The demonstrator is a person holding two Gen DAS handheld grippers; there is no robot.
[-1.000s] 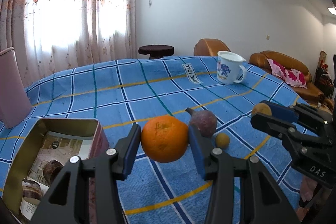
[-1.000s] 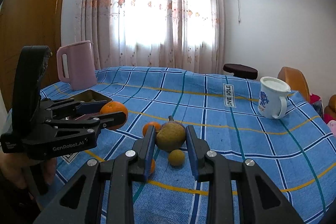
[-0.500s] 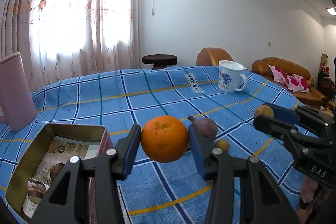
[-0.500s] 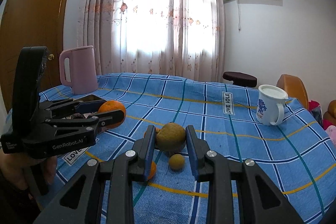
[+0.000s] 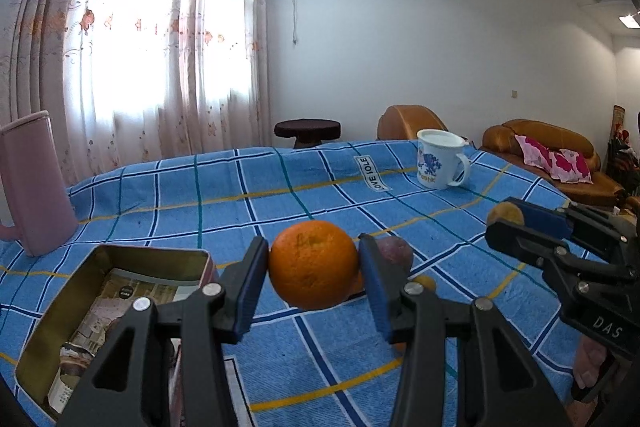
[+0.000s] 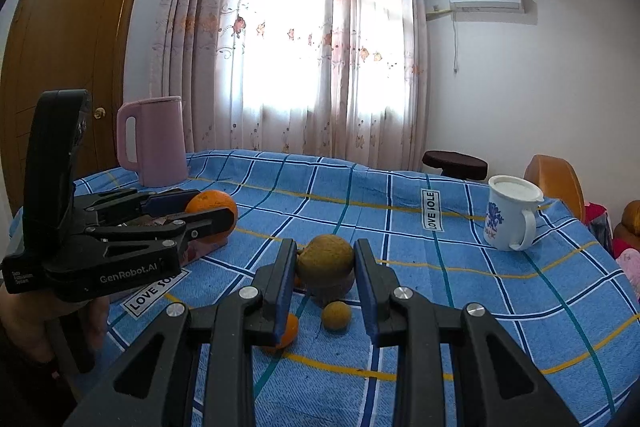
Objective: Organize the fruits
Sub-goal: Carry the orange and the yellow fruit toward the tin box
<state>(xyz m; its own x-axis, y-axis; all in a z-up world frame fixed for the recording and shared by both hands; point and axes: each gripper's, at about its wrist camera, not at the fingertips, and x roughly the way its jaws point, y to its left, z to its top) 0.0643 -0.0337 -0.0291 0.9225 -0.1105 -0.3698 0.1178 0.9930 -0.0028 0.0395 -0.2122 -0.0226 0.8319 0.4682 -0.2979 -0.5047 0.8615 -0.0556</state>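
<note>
Now: left tool (image 5: 313,269) grips round orange citrus (image 5: 313,263) | right tool (image 6: 325,269) clamps brownish-green round fruit (image 6: 325,258) | next, probably: lower into open gold metal tin (image 5: 40,337)

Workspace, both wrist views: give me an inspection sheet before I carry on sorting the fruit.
Surface: blue checked tablecloth over the table.
Job's things: round orange held above the cloth; brownish-yellow round fruit held; open metal tin with paper packets inside; small yellow-brown ball fruit, small orange fruit and purplish fruit loose on the cloth.
Clutter: pink plastic kettle; white mug with blue print.
Grippers: left gripper shut on the orange; right gripper shut on the brownish-yellow fruit.
Cables: nothing seen.
Surroundings: curtained window, brown sofa, dark stool.
</note>
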